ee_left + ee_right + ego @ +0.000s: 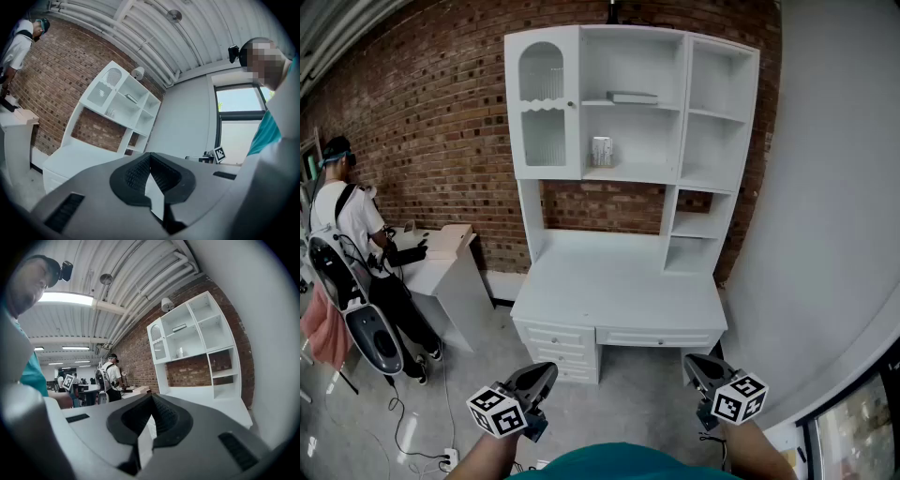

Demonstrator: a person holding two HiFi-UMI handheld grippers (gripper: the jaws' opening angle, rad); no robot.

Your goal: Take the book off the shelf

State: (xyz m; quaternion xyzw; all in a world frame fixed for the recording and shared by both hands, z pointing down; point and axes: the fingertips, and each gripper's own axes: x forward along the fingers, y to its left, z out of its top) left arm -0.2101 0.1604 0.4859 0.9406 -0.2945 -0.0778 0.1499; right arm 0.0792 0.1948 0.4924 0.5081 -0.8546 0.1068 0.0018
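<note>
Holding both tongs low by my waist, I read this as the stand-off before any reach. The left tongs (542,373) and the right tongs (694,364) each have their jaws pressed together with nothing between them, which suits carrying them idle, not gripping. The book (633,97) lies flat on the upper middle shelf (667,107) of the white hutch (686,141), well apart from both tongs and high above the desk (619,291). Lying flat with a long edge toward the room, it offers only a thin side. I judge I'll have to step in, part one pair of jaws and come in level with the board to pinch that edge, drawing the book outward before taking its weight. A small pale holder (601,151) stands on the shelf below, out of that path. Another person (356,253) works at a side table to the left, far enough off not to matter. Nothing of the task is done yet.
</note>
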